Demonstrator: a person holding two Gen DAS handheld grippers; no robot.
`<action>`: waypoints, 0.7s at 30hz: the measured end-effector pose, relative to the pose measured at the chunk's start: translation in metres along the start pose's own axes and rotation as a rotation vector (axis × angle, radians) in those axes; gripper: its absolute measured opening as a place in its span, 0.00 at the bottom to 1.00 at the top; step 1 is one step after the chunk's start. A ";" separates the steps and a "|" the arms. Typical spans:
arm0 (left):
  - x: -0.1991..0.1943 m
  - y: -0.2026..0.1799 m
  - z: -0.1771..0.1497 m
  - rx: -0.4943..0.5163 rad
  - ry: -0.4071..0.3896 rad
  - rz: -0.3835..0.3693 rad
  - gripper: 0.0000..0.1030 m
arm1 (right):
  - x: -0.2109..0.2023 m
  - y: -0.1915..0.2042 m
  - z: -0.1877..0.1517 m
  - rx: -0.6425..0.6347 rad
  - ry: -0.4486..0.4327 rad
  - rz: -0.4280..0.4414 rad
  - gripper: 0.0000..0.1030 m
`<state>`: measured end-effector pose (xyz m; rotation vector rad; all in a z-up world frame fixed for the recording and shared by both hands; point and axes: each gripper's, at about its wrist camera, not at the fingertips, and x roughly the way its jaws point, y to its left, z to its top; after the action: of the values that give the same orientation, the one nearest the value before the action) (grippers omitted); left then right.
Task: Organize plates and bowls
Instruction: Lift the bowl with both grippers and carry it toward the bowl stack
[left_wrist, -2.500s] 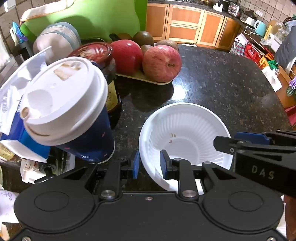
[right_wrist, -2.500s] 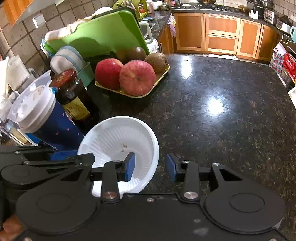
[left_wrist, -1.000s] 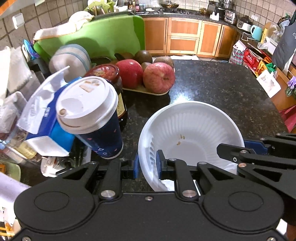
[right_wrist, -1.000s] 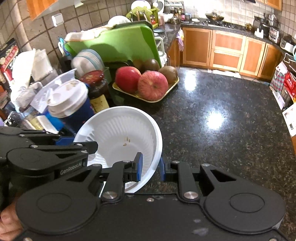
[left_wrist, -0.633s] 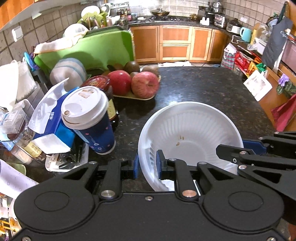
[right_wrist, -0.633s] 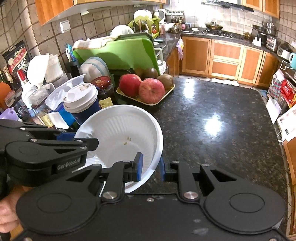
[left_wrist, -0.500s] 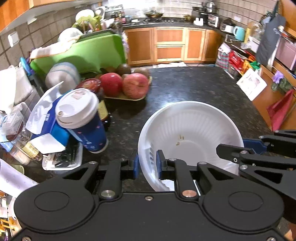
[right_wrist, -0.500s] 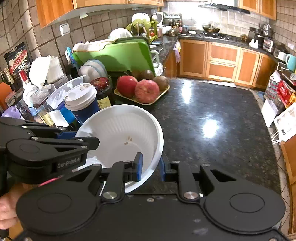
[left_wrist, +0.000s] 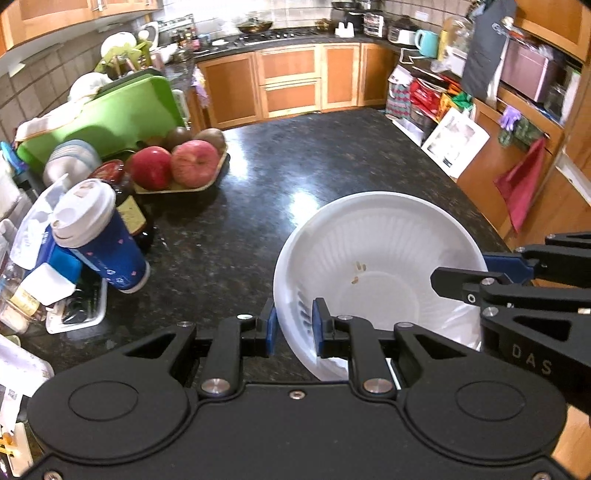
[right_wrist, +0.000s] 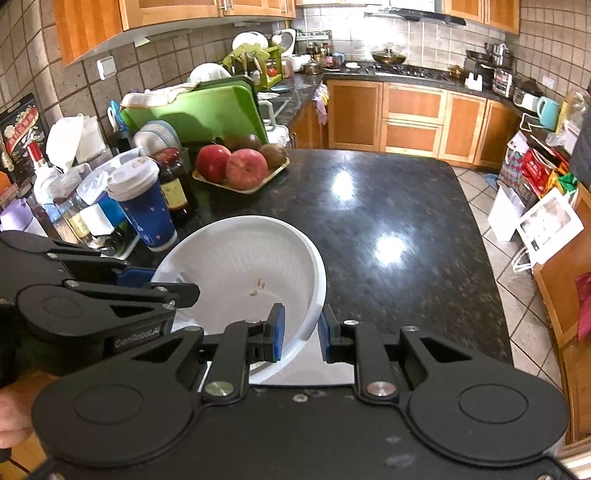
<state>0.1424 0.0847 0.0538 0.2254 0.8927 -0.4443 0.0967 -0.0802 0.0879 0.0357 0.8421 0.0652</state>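
Observation:
A white ribbed disposable bowl (left_wrist: 380, 269) with a few crumbs inside hangs in the air above the black granite counter (left_wrist: 295, 177). My left gripper (left_wrist: 293, 326) is shut on the bowl's near-left rim. My right gripper (right_wrist: 301, 330) is shut on the opposite rim of the same bowl (right_wrist: 240, 269). In the left wrist view the right gripper (left_wrist: 506, 271) reaches in from the right edge. In the right wrist view the left gripper (right_wrist: 144, 282) comes in from the left. A stack of grey plates (right_wrist: 157, 136) leans by the green cutting board (right_wrist: 195, 112).
A blue paper cup with a white lid (left_wrist: 98, 236), a dark jar (left_wrist: 125, 199) and a tray of apples and kiwis (left_wrist: 177, 166) crowd the counter's left side, among tissue packs and bottles (right_wrist: 55, 184). The counter's right edge (right_wrist: 480, 229) drops to a tiled floor.
Both grippers have carried the bowl back and slightly up, away from the cup and fruit tray, which now look smaller and farther. The grip on both rims is unchanged.

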 end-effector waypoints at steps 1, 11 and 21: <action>0.000 -0.004 -0.002 0.006 0.003 -0.003 0.24 | 0.000 -0.002 -0.003 0.004 0.003 -0.002 0.21; 0.009 -0.026 -0.015 0.021 0.044 -0.008 0.24 | 0.005 -0.017 -0.031 0.012 0.047 -0.004 0.21; 0.020 -0.038 -0.023 0.035 0.079 -0.007 0.25 | 0.015 -0.024 -0.043 0.018 0.080 -0.005 0.21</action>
<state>0.1196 0.0539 0.0242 0.2728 0.9636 -0.4605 0.0760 -0.1029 0.0470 0.0483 0.9231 0.0541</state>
